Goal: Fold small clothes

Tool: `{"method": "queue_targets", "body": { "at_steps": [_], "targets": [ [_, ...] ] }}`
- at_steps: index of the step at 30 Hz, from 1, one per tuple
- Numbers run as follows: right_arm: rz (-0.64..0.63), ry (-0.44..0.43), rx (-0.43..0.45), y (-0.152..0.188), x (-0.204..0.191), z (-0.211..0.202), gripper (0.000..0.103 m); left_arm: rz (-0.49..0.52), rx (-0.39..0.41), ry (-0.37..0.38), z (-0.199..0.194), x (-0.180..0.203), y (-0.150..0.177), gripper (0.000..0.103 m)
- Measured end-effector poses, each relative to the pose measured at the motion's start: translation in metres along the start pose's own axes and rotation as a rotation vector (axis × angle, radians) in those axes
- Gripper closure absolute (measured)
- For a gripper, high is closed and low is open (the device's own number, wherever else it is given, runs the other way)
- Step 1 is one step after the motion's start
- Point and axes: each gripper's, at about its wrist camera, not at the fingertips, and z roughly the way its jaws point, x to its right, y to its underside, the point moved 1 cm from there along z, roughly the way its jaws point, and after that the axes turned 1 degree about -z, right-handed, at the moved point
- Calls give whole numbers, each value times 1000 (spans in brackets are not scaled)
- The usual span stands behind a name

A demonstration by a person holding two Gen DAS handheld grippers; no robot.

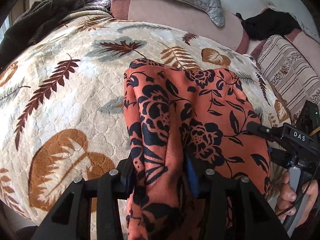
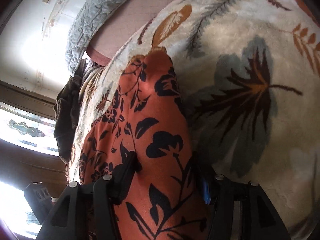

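The left gripper (image 1: 160, 172) had its jaws part-open, with a bunched fold of the orange floral garment (image 1: 200, 108) between them. The right gripper (image 2: 170, 172) likewise straddled the garment; whether either set of pads pressed it could not be told. The garment lay on the leaf-patterned blanket (image 1: 70, 100).

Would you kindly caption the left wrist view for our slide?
Orange floral garment bunched between the left hand-held gripper jaws, over a leaf-patterned blanket.

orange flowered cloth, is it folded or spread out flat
Neither neatly folded nor flat: the orange flowered cloth is bunched in long ridges, draped over the leaf blanket, running between both sets of fingers.
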Motion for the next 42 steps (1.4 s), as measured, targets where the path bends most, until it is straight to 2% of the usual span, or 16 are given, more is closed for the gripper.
{"method": "queue_targets", "body": {
  "at_steps": [3,6,8,10,13,14,15,18,21,24,26,31,32,34,39,42],
  "targets": [
    [-40,47,160,12,-9,-44,43,56,88,-52,-38,5,2,57],
    [-104,12,281,35,-25,-78,43,108,193,-114,-72,7,-2,53],
    [-135,-28,265,47,-37,-81,45,148,215,-178,-79,10,0,48],
    [-112,-58,193,55,-39,-69,47,179,184,-240,-66,11,0,47],
    [13,13,13,66,-23,-25,50,256,5,-385,-10,7,14,46],
    [21,27,12,72,-22,-22,59,275,-12,-435,6,5,19,46],
    [4,39,25,73,-25,-26,60,297,21,-472,9,4,23,46],
    [-30,68,14,78,-38,-45,60,335,43,-466,-8,7,22,46],
    [-96,97,112,79,-53,-83,59,299,100,-396,-45,12,12,46],
    [-136,125,219,85,-66,-132,53,263,218,-389,-97,22,5,42],
    [-179,144,297,89,-81,-166,47,263,316,-392,-136,35,4,26],
    [-273,191,500,110,-120,-246,41,245,527,-325,-226,59,9,7],
    [-285,194,534,114,-127,-261,41,240,547,-310,-241,61,10,2],
    [-310,201,603,123,-140,-286,41,244,579,-284,-267,69,14,1],
    [-375,200,760,152,-168,-342,32,277,644,-274,-316,83,31,0],
    [-409,198,817,167,-182,-363,30,284,676,-294,-340,89,43,0]
  ]
}}
